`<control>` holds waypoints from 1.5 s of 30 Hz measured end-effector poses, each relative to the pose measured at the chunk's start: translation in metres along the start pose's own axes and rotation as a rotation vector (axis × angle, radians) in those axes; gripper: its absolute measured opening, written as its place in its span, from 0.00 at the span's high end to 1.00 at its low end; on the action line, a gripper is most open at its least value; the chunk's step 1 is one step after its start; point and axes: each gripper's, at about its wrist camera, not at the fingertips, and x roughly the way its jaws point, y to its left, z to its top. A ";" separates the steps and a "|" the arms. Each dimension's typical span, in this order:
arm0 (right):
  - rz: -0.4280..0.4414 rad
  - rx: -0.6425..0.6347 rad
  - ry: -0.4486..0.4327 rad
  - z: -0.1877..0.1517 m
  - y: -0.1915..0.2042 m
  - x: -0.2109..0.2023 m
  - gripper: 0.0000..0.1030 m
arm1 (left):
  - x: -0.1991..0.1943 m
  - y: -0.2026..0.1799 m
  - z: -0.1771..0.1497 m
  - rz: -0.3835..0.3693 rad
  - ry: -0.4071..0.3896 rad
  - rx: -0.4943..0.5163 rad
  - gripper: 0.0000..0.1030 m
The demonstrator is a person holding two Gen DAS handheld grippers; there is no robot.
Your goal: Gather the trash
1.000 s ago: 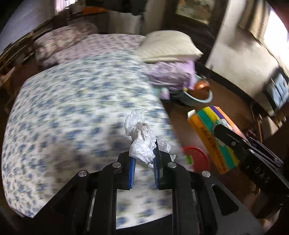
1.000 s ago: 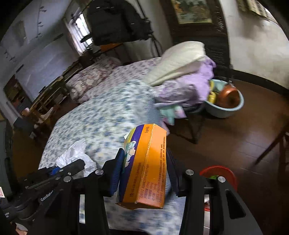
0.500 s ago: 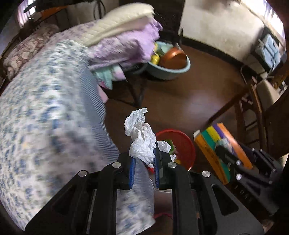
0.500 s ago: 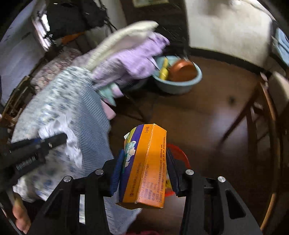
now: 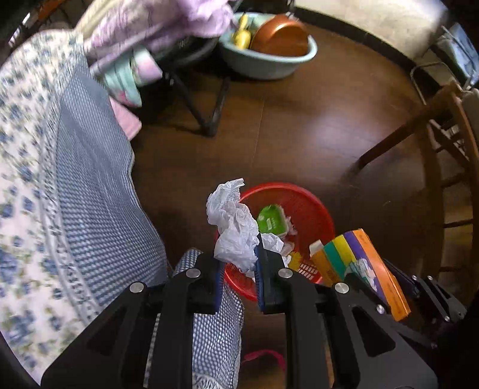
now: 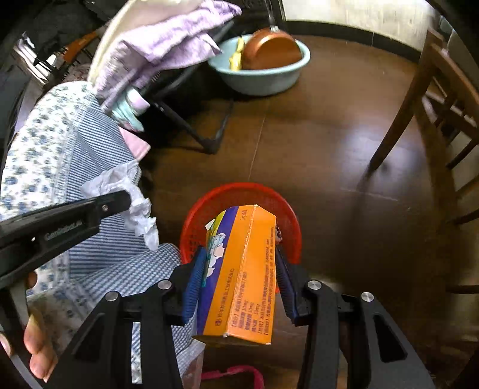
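Note:
My left gripper (image 5: 238, 266) is shut on a crumpled white tissue (image 5: 232, 227) and holds it over the near rim of a red mesh trash basket (image 5: 302, 206) on the floor. The basket holds a green packet (image 5: 271, 220) and paper scraps. My right gripper (image 6: 239, 276) is shut on an orange and purple carton (image 6: 248, 278), held above the same basket (image 6: 236, 194). The carton also shows in the left wrist view (image 5: 362, 263), to the right of the basket. The tissue and left gripper show in the right wrist view (image 6: 131, 197) at left.
A bed with a blue floral sheet (image 5: 45, 185) hangs down at left. A folding stand with purple bedding (image 5: 155, 27) and a teal basin (image 5: 269, 57) with a copper pan stand farther back. A wooden chair (image 6: 443, 98) stands at right. The floor is dark wood.
Both grippers have swung from above the bed to the right and down, over the red basket on the floor. Each still holds its item.

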 end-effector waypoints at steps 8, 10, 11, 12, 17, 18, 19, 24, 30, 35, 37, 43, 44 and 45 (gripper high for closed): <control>-0.017 0.011 0.042 0.006 -0.006 0.069 0.49 | 0.022 0.010 0.006 -0.005 0.015 -0.030 0.82; -0.063 -0.003 0.065 0.005 -0.007 0.080 0.33 | 0.030 0.008 0.010 -0.007 0.021 -0.033 0.82; -0.076 -0.007 0.077 0.003 -0.007 0.082 0.32 | 0.033 0.007 0.011 -0.008 0.024 -0.033 0.82; -0.088 -0.012 0.101 -0.001 -0.009 0.084 0.32 | 0.037 0.006 0.012 -0.006 0.029 -0.032 0.82; -0.095 -0.018 0.172 -0.024 -0.021 0.079 0.30 | 0.058 0.001 0.013 -0.051 0.068 -0.017 0.82; -0.097 -0.018 0.179 -0.030 -0.024 0.076 0.30 | 0.064 0.000 0.013 -0.063 0.082 -0.016 0.80; -0.098 -0.015 0.187 -0.036 -0.027 0.072 0.30 | 0.068 -0.001 0.012 -0.071 0.092 -0.013 0.79; -0.080 0.024 0.235 -0.050 -0.043 0.066 0.29 | 0.083 -0.011 0.006 -0.109 0.146 0.014 0.79; -0.080 0.029 0.223 -0.050 -0.043 0.065 0.29 | 0.095 -0.015 0.001 -0.179 0.222 -0.006 0.38; -0.072 0.020 0.213 -0.048 -0.042 0.057 0.29 | 0.085 -0.022 -0.002 -0.072 0.156 0.030 0.17; -0.069 0.018 0.209 -0.047 -0.041 0.054 0.29 | 0.083 -0.024 -0.004 -0.052 0.139 0.033 0.17; -0.078 0.012 0.177 -0.043 -0.043 0.039 0.25 | 0.070 -0.025 -0.010 0.000 0.094 0.044 0.17; -0.088 0.007 0.163 -0.042 -0.043 0.035 0.18 | 0.065 -0.022 -0.011 0.012 0.078 0.039 0.17; -0.099 -0.001 0.150 -0.042 -0.042 0.030 0.13 | 0.060 -0.019 -0.012 0.026 0.064 0.028 0.17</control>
